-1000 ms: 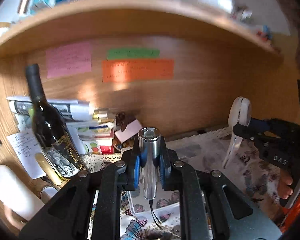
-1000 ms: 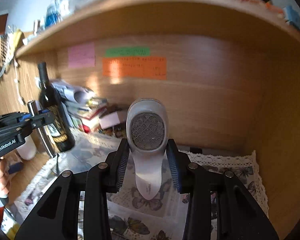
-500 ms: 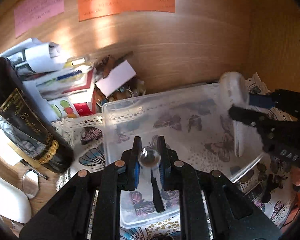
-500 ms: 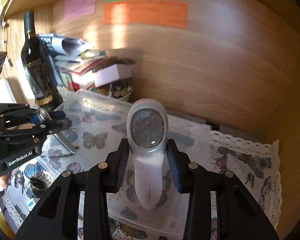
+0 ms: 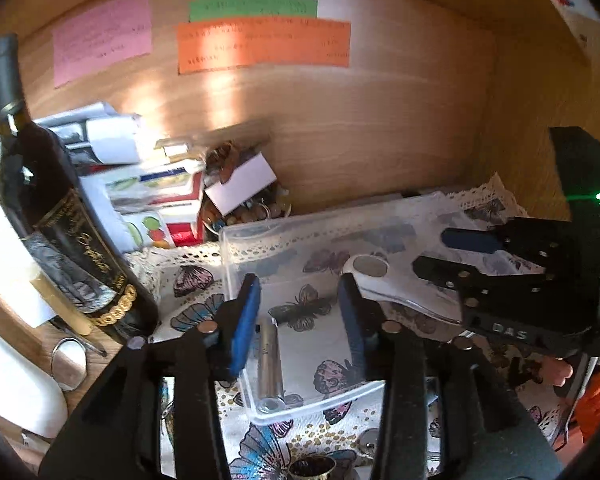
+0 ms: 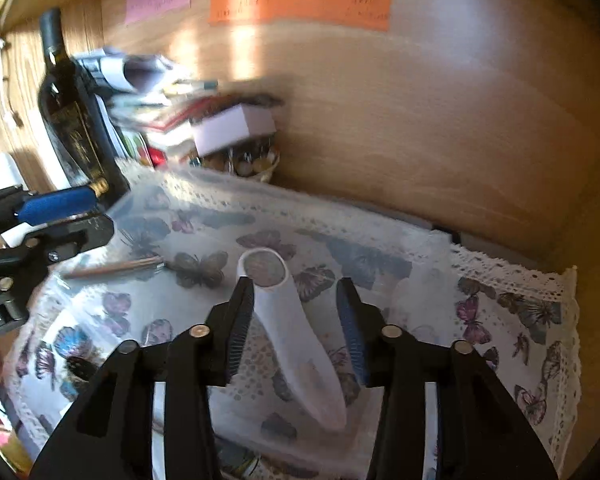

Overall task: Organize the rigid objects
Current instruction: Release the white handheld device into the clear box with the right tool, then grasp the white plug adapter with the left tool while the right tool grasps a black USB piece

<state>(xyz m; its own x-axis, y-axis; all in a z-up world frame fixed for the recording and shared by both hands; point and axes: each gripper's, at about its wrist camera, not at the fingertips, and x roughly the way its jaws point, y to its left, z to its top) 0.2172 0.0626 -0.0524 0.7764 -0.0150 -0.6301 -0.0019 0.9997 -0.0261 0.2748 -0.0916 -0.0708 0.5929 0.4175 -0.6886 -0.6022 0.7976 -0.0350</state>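
Left gripper spread wide, nothing pinched; silver metal cylinder lying loose below, inside the clear plastic bin at lower centre. Right gripper likewise parted, white handheld device lying between the jaws in the same bin; contact with the left pad cannot be told. Crowding the left of both frames: dark wine bottle, stacked papers and boxes. Butterfly-print cloth underneath; orange note upper centre on the wooden back panel.
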